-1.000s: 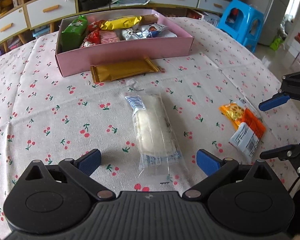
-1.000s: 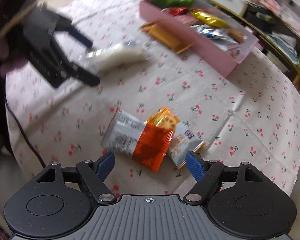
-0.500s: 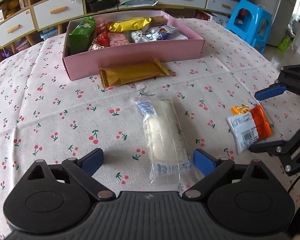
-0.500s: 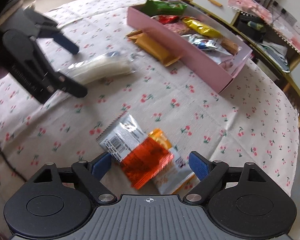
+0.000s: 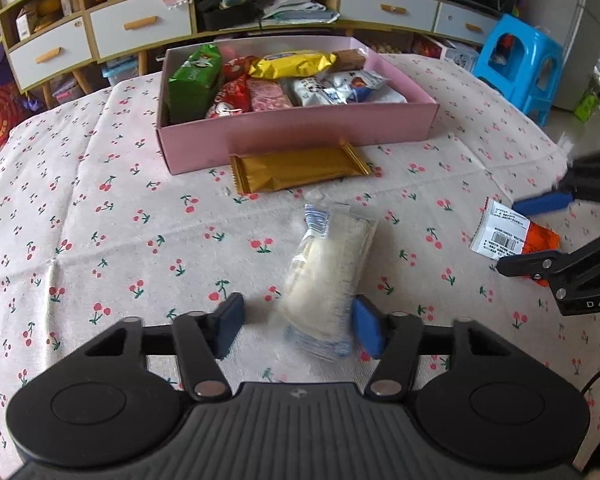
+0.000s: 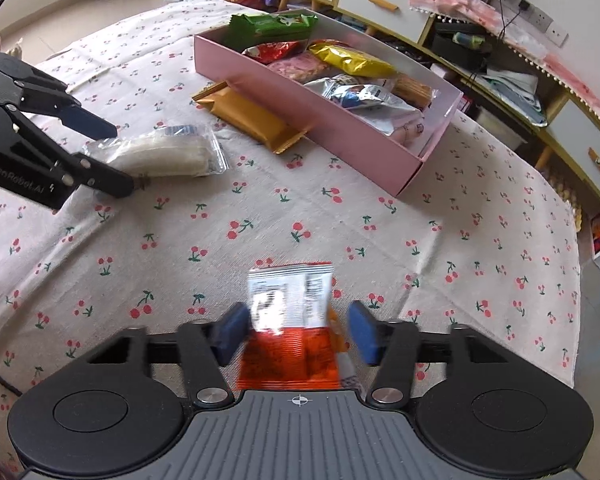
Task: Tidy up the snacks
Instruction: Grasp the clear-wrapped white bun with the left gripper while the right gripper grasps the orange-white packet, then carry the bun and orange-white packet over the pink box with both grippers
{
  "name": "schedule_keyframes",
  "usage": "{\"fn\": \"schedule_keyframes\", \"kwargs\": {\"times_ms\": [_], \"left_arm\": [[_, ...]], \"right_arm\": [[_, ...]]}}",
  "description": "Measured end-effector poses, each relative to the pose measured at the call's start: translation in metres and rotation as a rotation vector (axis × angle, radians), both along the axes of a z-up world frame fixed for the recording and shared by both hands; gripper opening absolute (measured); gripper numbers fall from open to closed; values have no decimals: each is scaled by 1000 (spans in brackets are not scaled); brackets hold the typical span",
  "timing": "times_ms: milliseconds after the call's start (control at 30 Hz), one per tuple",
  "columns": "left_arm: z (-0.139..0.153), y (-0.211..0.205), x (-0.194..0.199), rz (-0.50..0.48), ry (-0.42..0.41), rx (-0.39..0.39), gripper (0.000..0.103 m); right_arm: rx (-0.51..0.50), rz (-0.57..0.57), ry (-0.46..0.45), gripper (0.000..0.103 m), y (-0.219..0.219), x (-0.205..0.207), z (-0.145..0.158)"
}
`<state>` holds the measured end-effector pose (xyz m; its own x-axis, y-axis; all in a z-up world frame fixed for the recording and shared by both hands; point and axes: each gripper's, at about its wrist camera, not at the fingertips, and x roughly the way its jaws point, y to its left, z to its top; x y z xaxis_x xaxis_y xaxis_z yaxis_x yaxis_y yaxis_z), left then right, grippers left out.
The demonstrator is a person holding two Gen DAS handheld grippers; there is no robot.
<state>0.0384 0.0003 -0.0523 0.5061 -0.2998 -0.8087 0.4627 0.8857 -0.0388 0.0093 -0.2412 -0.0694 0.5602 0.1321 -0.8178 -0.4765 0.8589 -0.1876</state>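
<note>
Two grippers each straddle a snack on the cherry-print tablecloth [image 5: 99, 216]. The left gripper [image 5: 297, 326] has its blue pads part-way closed around the near end of a clear-wrapped white pastry [image 5: 332, 264]; the right pad touches the wrapper, while a gap shows beside the left pad, so it is not clamped. That pastry is long, pale and soft-looking, with blue print at both ends of its wrapper. The right gripper [image 6: 297, 334] has narrowed around an orange snack packet [image 6: 289, 320] with a white barcode panel; the left pad meets the packet's edge, but blur makes it impossible to tell whether the grip is firm. Just beyond the pastry a gold-wrapped bar [image 5: 297, 170] lies against the front wall of the pink box [image 5: 300, 136], which holds a green packet [image 5: 195, 76], a yellow packet [image 5: 291, 65], red ones and silver-blue ones. A blue plastic stool [image 5: 518, 66] stands past the table. Compared with half a second ago, both sets of jaws have drawn in from wide open, the pastry has tilted rightward at its far end, and the orange packet now sits deeper between the right gripper's fingers
</note>
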Motion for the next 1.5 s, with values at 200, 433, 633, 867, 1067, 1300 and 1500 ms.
{"fn": "schedule_keyframes", "kwargs": {"times_ms": [200, 433, 633, 867, 1067, 1300, 1500], "left_arm": [[4, 8, 7, 41, 27, -25, 38], [6, 15, 10, 102, 16, 2, 34], [4, 23, 16, 141, 21, -4, 36], [2, 22, 18, 96, -23, -11, 44], [1, 20, 23, 56, -40, -7, 41], [5, 17, 23, 26, -21, -11, 31], [15, 21, 25, 45, 15, -67, 30]], "right_arm": [[51, -31, -3, 40, -6, 1, 7], [175, -108, 10, 40, -13, 10, 18], [249, -189, 52, 40, -3, 26, 17], [250, -206, 72, 40, 21, 40, 7], [185, -186, 61, 40, 34, 41, -2], [197, -219, 66, 40, 31, 43, 2], [275, -277, 69, 40, 18, 45, 14]]}}
